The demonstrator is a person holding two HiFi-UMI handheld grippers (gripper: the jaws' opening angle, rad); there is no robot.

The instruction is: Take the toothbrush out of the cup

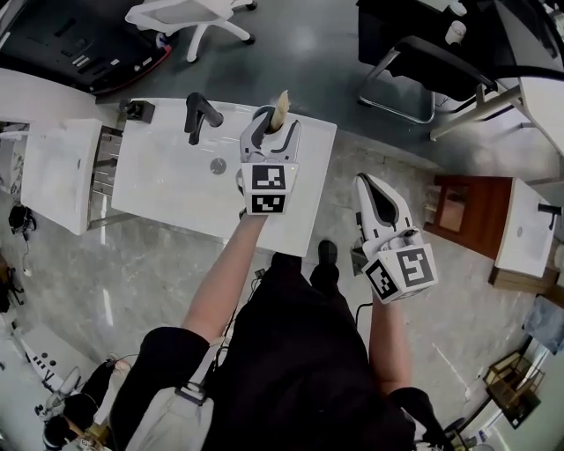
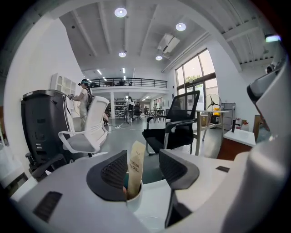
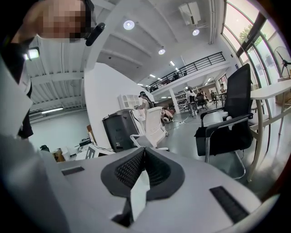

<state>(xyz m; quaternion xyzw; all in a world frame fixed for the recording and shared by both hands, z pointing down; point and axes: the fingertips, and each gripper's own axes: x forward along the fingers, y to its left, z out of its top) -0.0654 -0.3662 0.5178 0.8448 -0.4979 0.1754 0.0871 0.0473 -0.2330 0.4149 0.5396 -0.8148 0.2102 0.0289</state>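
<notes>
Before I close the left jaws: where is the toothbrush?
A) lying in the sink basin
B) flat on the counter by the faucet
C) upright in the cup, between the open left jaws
C: the toothbrush stands in the cup, with the left gripper's jaws apart on either side.

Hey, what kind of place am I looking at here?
Most likely an open-plan office or lab with a bathroom mock-up set in it: a white washbasin with a black faucet stands among office chairs, and a railed mezzanine runs behind.
</notes>
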